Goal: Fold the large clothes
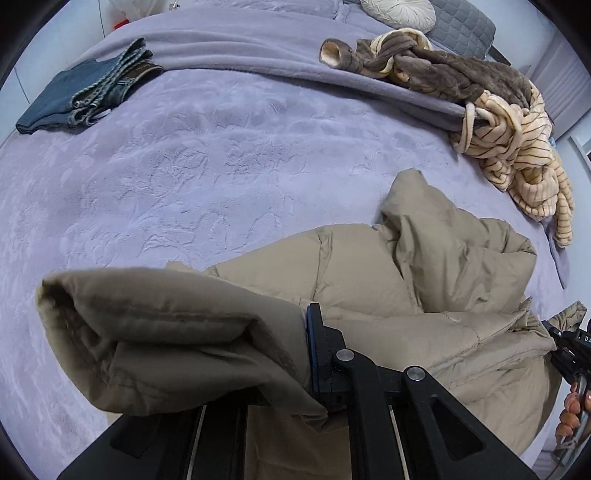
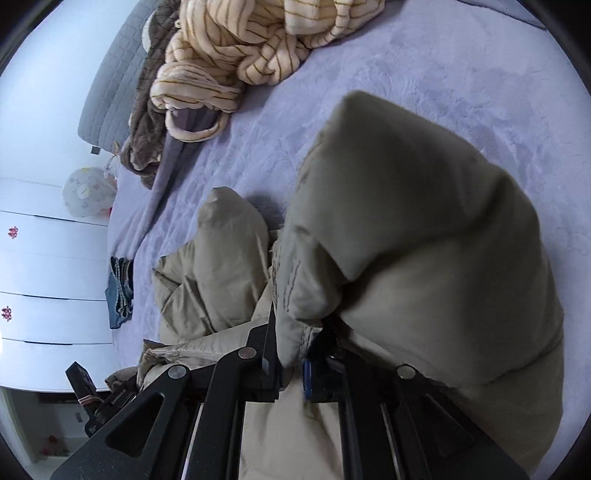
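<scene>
Your left gripper (image 1: pixel 295 354) sits bottom centre of the left wrist view, pitched steeply down, jaws pinched tight on a rolled sleeve or edge of the beige puffer jacket (image 1: pixel 436 280); the clamped fabric bulges out to the lower left of the frame. Your right gripper (image 2: pixel 291 354) is bottom centre of the right wrist view, angled down less steeply, jaws clamped on another thick fold of the same jacket (image 2: pixel 424 229), which balloons up over the centre right of the frame. At the far right edge of the left view you can see your right hand (image 1: pixel 572 406) wrapped round its gripper handle. The rest of the jacket lies crumpled on the lilac bedspread (image 1: pixel 184 166) just beyond both grippers. Further off: folded jeans (image 1: pixel 88 96) upper left, a striped cream fleece (image 1: pixel 517 155) with a brown fleece (image 1: pixel 461 74) upper right, a round cushion (image 1: pixel 399 13) at top edge.
</scene>
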A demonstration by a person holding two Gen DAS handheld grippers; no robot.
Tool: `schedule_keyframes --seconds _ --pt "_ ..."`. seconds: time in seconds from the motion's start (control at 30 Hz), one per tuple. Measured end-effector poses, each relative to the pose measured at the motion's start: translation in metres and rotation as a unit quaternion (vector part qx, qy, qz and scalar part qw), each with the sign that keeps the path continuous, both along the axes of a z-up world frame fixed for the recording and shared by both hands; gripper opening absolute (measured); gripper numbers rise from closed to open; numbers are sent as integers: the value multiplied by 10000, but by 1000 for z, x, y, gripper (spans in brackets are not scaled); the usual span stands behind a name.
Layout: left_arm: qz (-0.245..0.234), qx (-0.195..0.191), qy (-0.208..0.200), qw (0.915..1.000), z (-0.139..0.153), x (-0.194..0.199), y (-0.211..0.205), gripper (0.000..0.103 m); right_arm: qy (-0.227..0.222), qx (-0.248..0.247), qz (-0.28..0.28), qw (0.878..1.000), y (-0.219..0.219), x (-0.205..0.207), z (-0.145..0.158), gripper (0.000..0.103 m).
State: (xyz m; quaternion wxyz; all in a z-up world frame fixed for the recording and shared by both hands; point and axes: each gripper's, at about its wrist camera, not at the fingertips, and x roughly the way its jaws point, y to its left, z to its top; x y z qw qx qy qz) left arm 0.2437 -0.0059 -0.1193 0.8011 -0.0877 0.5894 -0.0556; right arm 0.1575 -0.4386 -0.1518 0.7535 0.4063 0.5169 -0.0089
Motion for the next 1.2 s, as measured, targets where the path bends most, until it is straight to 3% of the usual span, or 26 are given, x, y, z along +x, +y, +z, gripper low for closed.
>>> schedule_keyframes --seconds 0.13,0.2,0.23,0.27,0.3,0.33,0.37,0.47,0.5,0.53,0.57,0.6,0.63,0.67,0.8,0.93,0.97,1.13,1.2 --pt "-9 -154 -69 9999 -12 9 1 13 20 123 -159 9998 -3 8 -18 10" --pt "-122 -159 -248 9995 -6 4 2 19 5 107 -122 9999 -4 10 -14 14" --pt "-197 -165 -328 9991 -2 1 3 28 -25 72 -72 9999 -4 11 -10 28" --pt "-261 -174 -414 9987 3 -3 4 51 -97 33 -8 9999 -4 10 -3 57" --pt "-295 -121 -508 9982 8 -8 5 69 -199 26 46 9998 -3 9 3 71" --pt "-270 19 -661 9974 16 -14 7 94 -342 -10 96 9994 -2 7 12 81" --pt "-254 126 -873 9958 25 -20 9 97 -440 -88 147 9989 0 5 21 81" --pt "-325 278 -1132 9927 42 -30 12 97 -574 -297 373 9972 9 0 42 80" --pt "-319 260 -1173 9922 45 -31 13 97 -614 -370 476 9963 15 -3 47 75" --pt "-354 158 -1184 9922 47 -32 12 95 -652 -464 642 9947 24 -5 49 47" --pt "-440 6 -1170 9922 47 -32 9 76 -631 -534 791 9934 32 -4 48 21" --pt "-553 -134 -1113 9922 45 -32 6 63 -559 -637 981 9916 43 -2 45 19" --pt "-658 -217 -1029 9923 40 -31 0 44 -517 -721 1188 9889 56 0 38 19" --pt "-745 -264 -981 9920 35 -30 -7 35 -485 -789 1353 9865 65 2 31 18" --pt "-818 -53 -932 9923 5 -27 -36 35 -340 -1076 1585 9809 93 12 1 17" --pt "-627 216 -906 9937 -30 -11 -46 35 -271 -1329 1455 9800 90 37 -23 0" --pt "-594 225 -882 9941 -36 -6 -46 35 -253 -1321 1437 9804 87 43 -27 0" --pt "-572 151 -728 9956 -35 11 -40 35 -246 -1085 1520 9821 74 54 -31 0" --pt "-547 286 -861 9944 -27 13 -28 35 -291 -1268 1580 9788 63 50 -20 0"
